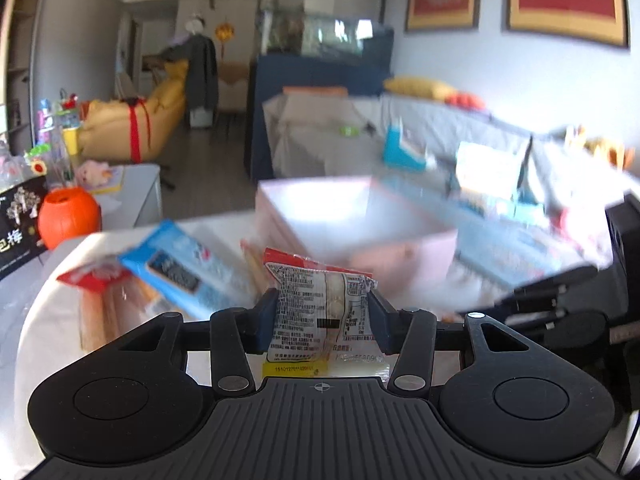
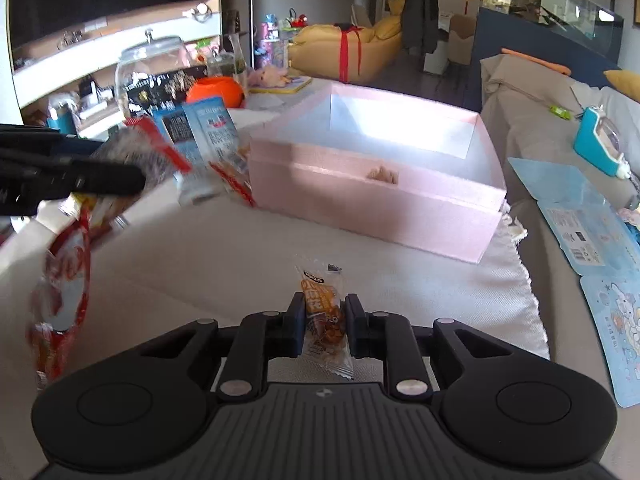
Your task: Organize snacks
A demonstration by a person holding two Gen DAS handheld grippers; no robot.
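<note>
In the left wrist view, the left gripper [image 1: 322, 316] has its two dark blue pads clamped on either side of a clear-and-white printed snack packet with a red top edge [image 1: 325, 312], which stands upright between them with its yellow barcode sticker just above the gripper body. Beyond it the scene is blurred: an open pale pink rectangular box [image 1: 356, 232] sits on the white cloth-covered table [image 1: 48, 320], and to the left of the box lie a long blue-and-white snack pack [image 1: 188, 268] and a red-trimmed clear pack of biscuit sticks [image 1: 108, 300], the two overlapping. An orange round pumpkin-shaped container [image 1: 68, 216] stands further left, beside the table edge. At the right edge of this view a black part of the other tool [image 1: 560, 300] shows. In the right wrist view, the right gripper [image 2: 323, 320] pinches a small clear wrapper with orange print and brown snack pieces inside [image 2: 325, 316], held upright and slightly tilted over the white cloth. The pink box [image 2: 376, 184] lies ahead, open and well apart from this wrapper, with a small tan tassel [image 2: 383, 175] on its front wall. Left of the box, the blue-and-white pack [image 2: 204, 136] and red-trimmed packs rest near it. The left tool [image 2: 60, 176] crosses the left edge with its red-and-white packet [image 2: 60, 280] hanging blurred below. Pale blue printed cards [image 2: 592, 232] lie on the grey sofa at right.
</note>
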